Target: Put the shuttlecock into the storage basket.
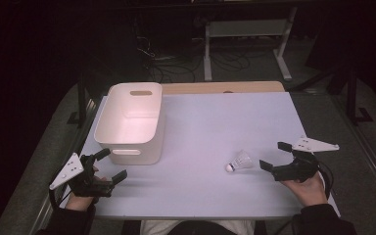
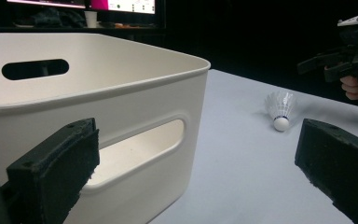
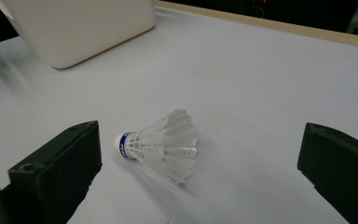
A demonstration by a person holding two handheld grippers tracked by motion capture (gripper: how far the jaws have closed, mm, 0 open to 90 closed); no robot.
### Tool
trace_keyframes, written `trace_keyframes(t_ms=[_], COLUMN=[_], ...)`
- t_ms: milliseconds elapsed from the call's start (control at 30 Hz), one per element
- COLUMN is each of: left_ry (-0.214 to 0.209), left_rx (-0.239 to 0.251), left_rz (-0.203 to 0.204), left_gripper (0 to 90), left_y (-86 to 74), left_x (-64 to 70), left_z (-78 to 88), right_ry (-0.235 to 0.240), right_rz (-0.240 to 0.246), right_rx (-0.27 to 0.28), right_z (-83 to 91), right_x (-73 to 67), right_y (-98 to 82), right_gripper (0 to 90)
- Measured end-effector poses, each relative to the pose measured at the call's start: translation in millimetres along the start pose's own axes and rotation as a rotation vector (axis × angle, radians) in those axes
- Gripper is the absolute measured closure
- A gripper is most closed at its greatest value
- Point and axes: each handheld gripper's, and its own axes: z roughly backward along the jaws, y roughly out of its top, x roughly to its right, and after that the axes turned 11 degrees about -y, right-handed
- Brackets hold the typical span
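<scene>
White shuttlecock [image 1: 240, 161]: lies on its side on the worktop [image 1: 210, 127], toward the near right, well apart from the bin; cork end points left in the high view.
Look of the shuttlecock: feathered skirt flared and intact, round white cork with a blue band behind it; light, and likely to roll or skid if nudged.
Right tongs [image 1: 273, 157]: jaws spread wide, nothing between the pads; they sit just beside the shuttlecock's skirt end, and in the right gripper view the shuttlecock [image 3: 161, 143] lies ahead, between the two jaws but untouched.
Left tongs [image 1: 111, 165]: also spread wide and empty, resting near the front wall of the bin, with its handle slot straight ahead in the left gripper view.
Bin [image 1: 149, 100]: white plastic, open-topped, nothing visible inside, at the far left of the worktop.
Step in hand: the approach, I judge; the right tongs are lined up on the shuttlecock and no grip is made yet.
Next move calls for: easing forward and low so the pads bracket the cork or the skirt's narrow neck, then closing gently, since hard pressure would crush the feathers.
</scene>
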Motion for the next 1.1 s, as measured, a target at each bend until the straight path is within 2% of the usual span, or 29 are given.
trace_keyframes(t_ms=[433,1100], left_ry=[0.0,0.004], left_rx=[-0.001,0.001], left_rz=[0.0,-0.001], left_gripper=[0.0,0.0], left_y=[0.0,0.0], left_x=[-0.2,0.0], left_z=[-0.3,-0.5], right_ry=[0.006,0.057], right_rz=[0.009,0.09], right_rx=[-0.044,-0.121], right_z=[0.2,-15.6], right_x=[0.3,-12.6], right_y=[2.4,12.4], right_gripper=[0.0,0.0])
